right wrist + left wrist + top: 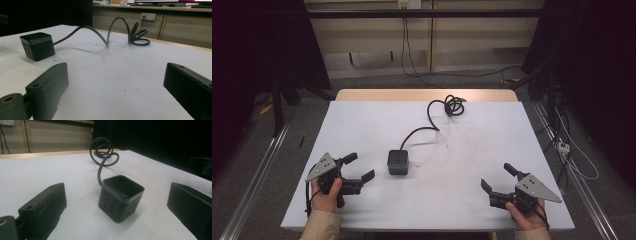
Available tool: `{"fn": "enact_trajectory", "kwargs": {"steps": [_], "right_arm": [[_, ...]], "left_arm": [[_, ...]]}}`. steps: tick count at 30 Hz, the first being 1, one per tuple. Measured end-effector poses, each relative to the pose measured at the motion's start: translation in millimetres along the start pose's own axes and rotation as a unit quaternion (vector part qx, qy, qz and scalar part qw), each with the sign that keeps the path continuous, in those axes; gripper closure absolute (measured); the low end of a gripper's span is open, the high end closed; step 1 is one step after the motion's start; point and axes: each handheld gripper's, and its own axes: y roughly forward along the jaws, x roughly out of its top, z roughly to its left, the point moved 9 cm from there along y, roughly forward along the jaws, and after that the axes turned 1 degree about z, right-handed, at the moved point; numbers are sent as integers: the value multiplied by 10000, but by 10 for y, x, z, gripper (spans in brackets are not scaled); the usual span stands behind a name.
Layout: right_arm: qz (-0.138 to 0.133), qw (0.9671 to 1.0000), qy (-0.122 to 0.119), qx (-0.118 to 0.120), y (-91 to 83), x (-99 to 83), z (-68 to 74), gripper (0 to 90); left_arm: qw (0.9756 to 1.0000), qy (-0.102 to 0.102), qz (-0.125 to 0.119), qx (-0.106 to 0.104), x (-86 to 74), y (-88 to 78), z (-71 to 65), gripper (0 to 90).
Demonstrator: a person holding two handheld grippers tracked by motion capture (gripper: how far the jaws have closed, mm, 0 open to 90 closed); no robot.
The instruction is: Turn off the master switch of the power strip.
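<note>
The black cube power strip (397, 162) looks rigid and probably light; grip its flat sides. Its stiff cable (428, 117) trails behind. Left gripper (357, 167), just beside it, and right gripper (497, 177), well apart, both gape, holding nothing.

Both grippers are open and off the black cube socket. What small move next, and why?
Probably ease the left gripper forward toward the cube socket. In the left gripper view the cube sits just ahead between the open jaws, while the right gripper is farther away. Its cable trails off to the far side, out of the way.
</note>
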Motion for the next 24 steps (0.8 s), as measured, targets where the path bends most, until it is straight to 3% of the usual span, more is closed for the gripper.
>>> {"fn": "enact_trajectory", "kwargs": {"steps": [15,24], "right_arm": [[-33,10000,-15,-82,-79,2,-15,55],[-18,9999,14,-108,-99,-16,-23,57]], "left_arm": [[9999,-7,125,-53,38,123,-63,20],[9996,-151,244,-73,73,276,-83,20]]}}
